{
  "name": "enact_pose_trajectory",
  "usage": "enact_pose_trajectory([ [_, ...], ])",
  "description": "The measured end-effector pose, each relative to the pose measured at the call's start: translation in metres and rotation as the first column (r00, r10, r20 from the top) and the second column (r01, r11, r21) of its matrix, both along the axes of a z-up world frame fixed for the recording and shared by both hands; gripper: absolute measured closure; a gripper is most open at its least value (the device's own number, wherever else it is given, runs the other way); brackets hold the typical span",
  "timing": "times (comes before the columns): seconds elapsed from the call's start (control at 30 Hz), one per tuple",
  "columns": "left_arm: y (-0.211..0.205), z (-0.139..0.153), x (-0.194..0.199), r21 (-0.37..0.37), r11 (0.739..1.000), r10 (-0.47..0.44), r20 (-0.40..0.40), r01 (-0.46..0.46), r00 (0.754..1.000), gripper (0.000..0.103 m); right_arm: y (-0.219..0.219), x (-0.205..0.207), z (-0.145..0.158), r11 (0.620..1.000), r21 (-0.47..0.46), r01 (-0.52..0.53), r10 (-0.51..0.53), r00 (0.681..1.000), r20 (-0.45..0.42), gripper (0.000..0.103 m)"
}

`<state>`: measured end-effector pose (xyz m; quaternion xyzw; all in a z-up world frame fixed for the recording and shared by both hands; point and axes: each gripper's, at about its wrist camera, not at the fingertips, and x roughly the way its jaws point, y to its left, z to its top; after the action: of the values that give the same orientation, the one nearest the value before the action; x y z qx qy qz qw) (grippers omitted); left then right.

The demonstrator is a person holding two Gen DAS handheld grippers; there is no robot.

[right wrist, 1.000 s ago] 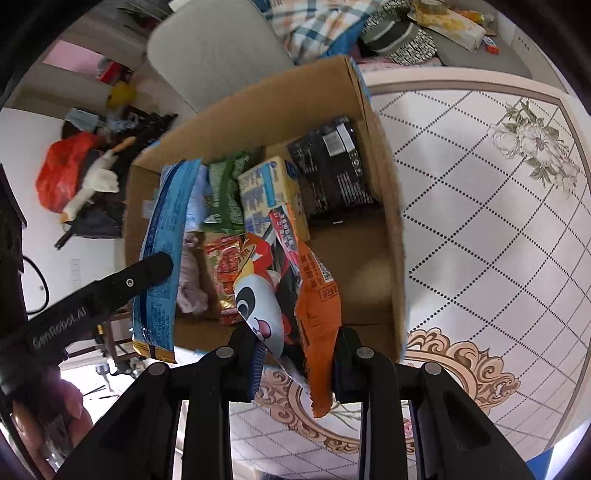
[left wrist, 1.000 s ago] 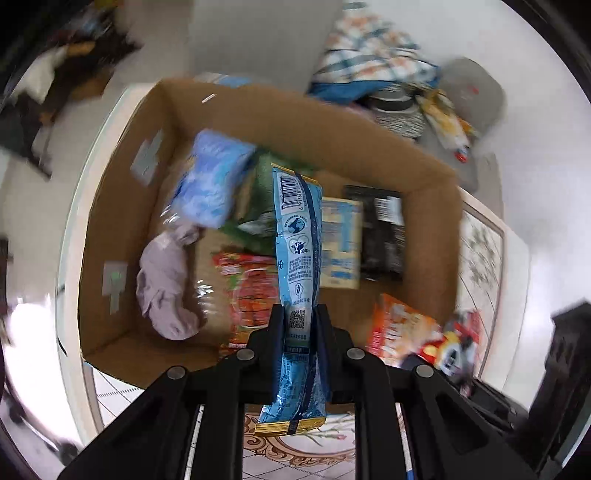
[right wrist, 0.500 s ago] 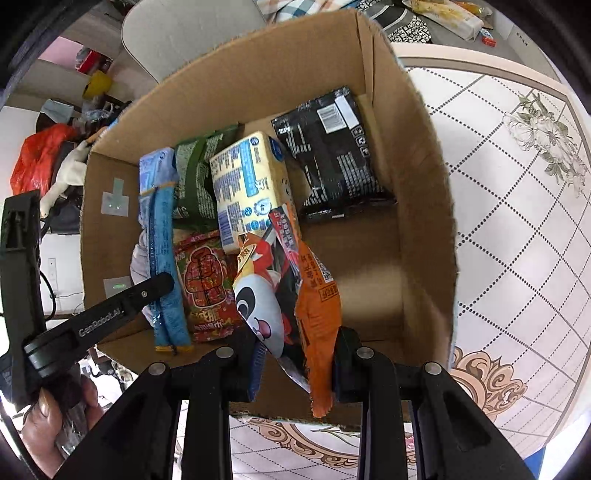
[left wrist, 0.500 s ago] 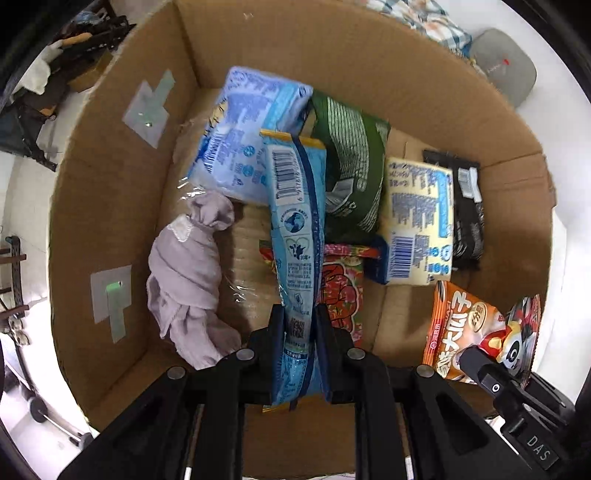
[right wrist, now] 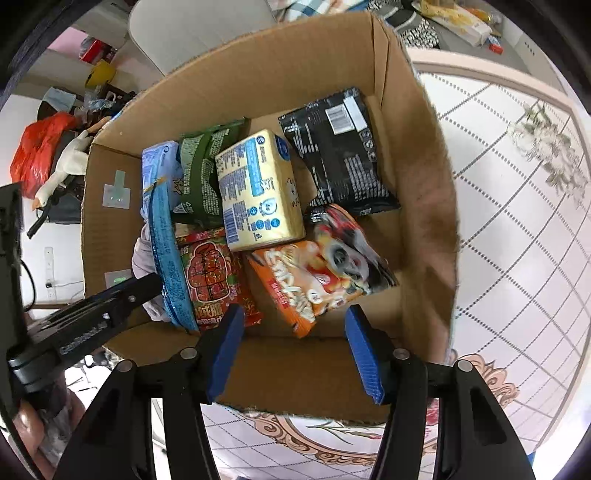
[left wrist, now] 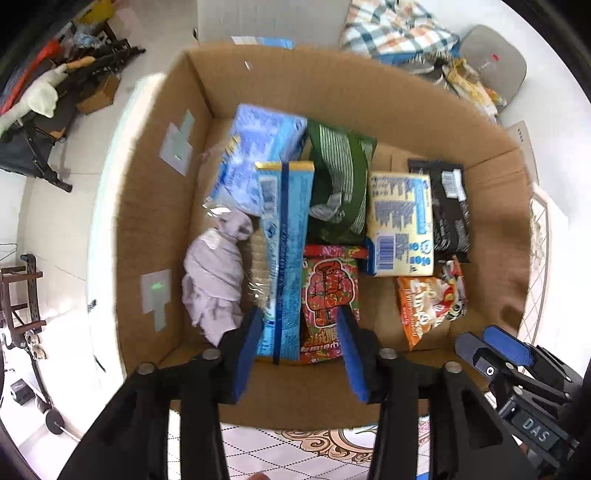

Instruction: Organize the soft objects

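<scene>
A cardboard box (left wrist: 155, 221) (right wrist: 424, 206) holds several soft packs. My left gripper (left wrist: 297, 332) is open at the box's near wall; the long blue pack (left wrist: 284, 258) (right wrist: 166, 254) lies free in the box between its fingers. My right gripper (right wrist: 293, 328) is open and empty, just above the orange panda snack bag (right wrist: 317, 273) (left wrist: 432, 299), which lies loose in the box. Beside them lie a red pack (left wrist: 328, 295), a yellow tissue pack (right wrist: 258, 192), a green bag (left wrist: 340, 192), a black bag (right wrist: 340, 155), a light blue pack (left wrist: 255, 162) and a grey cloth (left wrist: 218, 280).
The box stands on a white patterned table (right wrist: 524, 206). Beyond it are a grey chair back (right wrist: 195, 29), a plaid cloth (left wrist: 391, 29), a grey cushion (left wrist: 491, 62) and floor clutter at the left (left wrist: 48, 96). The right gripper shows in the left view (left wrist: 509, 354).
Both grippers opened and pulled back. The long blue pack dropped from the left gripper into the box; the orange panda bag dropped from the right gripper and lies flat inside.
</scene>
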<state>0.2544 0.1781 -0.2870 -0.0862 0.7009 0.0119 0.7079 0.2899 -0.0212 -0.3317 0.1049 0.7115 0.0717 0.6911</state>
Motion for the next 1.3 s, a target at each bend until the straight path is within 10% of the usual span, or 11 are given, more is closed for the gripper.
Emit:
enact_pose_trajectory([
  [0.47,0.001,0.075,-0.027,0.1,0.995,-0.026,0.223,0.004,0.974,0.006,-0.011,-0.03,0.063,0.993,-0.114,-0.036,0.048,0.994,0.102,0.037],
  [0.87,-0.014,0.077,-0.04,0.147,0.989,-0.061,0.249,0.025,0.967,0.003,-0.022,-0.043,0.079,0.968,-0.251,0.005,0.039,0.985,0.167,0.0],
  [1.3,-0.028,0.137,-0.078,0.157,0.987,-0.081,0.348,0.028,0.934,0.003,-0.024,-0.076,0.13,0.968,-0.248,0.03,0.035,0.966,0.256,0.0],
])
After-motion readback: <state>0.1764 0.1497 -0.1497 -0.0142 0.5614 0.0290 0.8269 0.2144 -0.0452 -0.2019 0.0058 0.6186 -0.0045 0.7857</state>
